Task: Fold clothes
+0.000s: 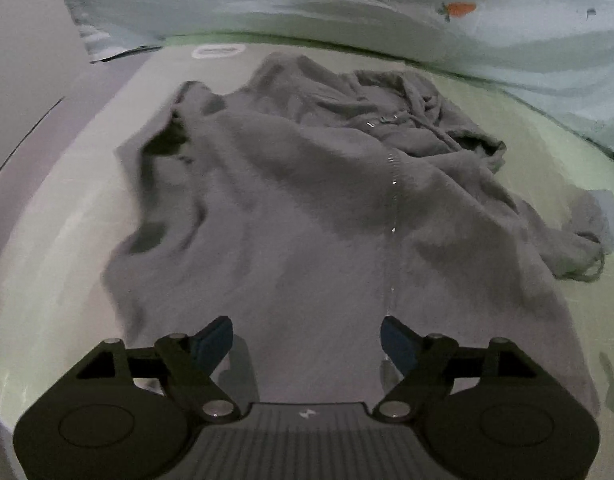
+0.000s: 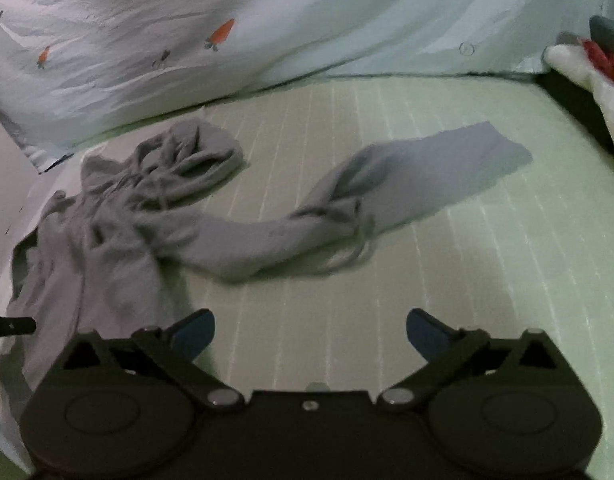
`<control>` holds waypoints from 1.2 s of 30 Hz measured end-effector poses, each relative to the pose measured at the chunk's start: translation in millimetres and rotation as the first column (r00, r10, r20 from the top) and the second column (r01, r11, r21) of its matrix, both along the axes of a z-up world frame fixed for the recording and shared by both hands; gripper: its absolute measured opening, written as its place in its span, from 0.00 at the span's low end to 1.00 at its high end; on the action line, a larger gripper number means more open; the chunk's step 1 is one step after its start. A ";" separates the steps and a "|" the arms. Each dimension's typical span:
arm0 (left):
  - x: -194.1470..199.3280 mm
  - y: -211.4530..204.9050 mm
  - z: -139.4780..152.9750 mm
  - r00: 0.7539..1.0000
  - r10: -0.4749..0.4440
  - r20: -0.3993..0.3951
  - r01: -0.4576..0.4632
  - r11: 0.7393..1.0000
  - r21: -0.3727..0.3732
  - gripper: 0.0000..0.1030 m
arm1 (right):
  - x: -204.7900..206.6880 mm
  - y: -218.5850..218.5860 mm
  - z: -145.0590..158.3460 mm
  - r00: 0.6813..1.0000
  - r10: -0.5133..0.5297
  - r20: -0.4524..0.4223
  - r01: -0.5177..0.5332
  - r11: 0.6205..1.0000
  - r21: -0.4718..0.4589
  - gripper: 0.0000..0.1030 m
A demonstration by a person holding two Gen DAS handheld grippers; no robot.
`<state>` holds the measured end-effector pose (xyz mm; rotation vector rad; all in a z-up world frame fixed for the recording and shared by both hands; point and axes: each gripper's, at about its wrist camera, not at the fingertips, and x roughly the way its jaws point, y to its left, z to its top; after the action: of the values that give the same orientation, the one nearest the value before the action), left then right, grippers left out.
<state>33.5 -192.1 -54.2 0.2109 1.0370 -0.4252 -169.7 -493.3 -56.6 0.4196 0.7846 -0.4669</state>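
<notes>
A grey zip-up hoodie lies spread on the pale green bed, its zipper running away from me and its hood crumpled at the far end. My left gripper hovers open over the hoodie's near hem, nothing between its blue pads. In the right wrist view the hoodie body is bunched at the left, and one sleeve stretches right across the sheet. My right gripper stands open above bare sheet, just right of the hoodie's edge.
A light blue quilt with carrot prints is piled along the far side of the bed. A white and red item sits at the far right corner. A flat grey packet lies under the hoodie's far left. The other gripper's tip pokes in at the left edge.
</notes>
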 end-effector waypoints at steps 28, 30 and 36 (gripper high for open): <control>38.8 -56.6 -45.6 0.997 0.053 -0.065 -0.047 0.995 0.085 1.00 | 56.8 -181.7 -60.2 0.897 -0.442 -0.021 0.443 0.895 0.048 0.83; 36.5 -56.3 -45.9 0.997 0.056 -0.054 -0.051 0.995 0.080 1.00 | 54.5 -177.7 -59.4 0.904 -0.427 -0.022 0.427 0.904 0.013 0.65; 35.6 -56.1 -45.8 0.997 0.058 -0.046 -0.054 0.996 0.076 1.00 | 28.2 -174.3 -53.7 0.909 -0.416 0.000 0.416 0.909 -0.004 0.01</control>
<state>69.2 -248.1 -100.0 0.2381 1.1049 -0.3427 -141.5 -667.7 -110.4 0.5878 0.6939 -0.8681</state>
